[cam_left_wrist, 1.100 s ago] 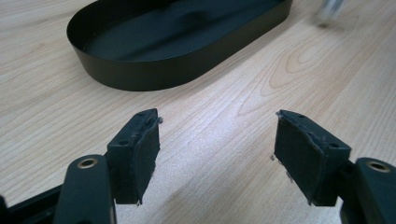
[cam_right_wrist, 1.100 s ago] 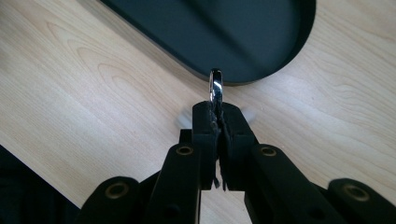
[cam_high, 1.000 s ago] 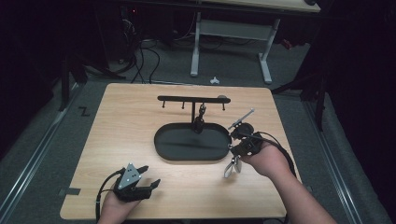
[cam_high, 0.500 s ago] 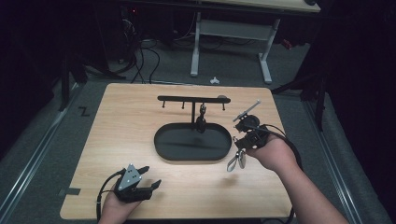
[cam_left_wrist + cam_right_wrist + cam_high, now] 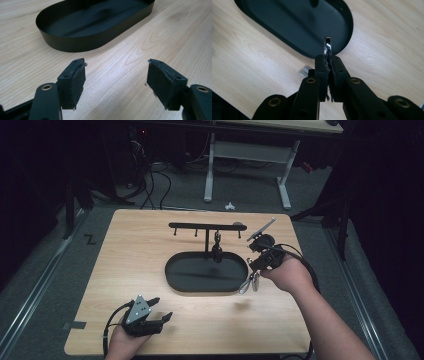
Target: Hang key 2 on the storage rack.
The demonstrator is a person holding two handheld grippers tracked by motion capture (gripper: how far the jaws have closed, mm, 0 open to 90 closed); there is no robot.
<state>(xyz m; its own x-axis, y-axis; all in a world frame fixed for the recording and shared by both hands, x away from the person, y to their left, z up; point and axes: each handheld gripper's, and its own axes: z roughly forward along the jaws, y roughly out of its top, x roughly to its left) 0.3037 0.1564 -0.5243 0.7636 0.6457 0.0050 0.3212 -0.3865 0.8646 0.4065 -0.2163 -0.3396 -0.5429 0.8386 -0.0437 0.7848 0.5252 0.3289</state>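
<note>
The jaws of the right gripper (image 5: 328, 61) are clamped on a shiny metal ring (image 5: 327, 46), held just beside the black tray (image 5: 175, 270), presumably for hanging on the rack (image 5: 200, 226), while the left gripper (image 5: 116, 85) is rested wide apart on the worktop (image 5: 140, 245).

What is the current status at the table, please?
Right gripper shut on metal ring, beside black tray. Left gripper open, empty. Hook stand ahead, path unobstructed.

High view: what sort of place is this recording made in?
Probably a lab or workshop set up for recording, dimly lit. A bare wooden table stands on grey carpet, loose cables trail on the floor behind it, and a white-legged desk stands beyond.
</note>
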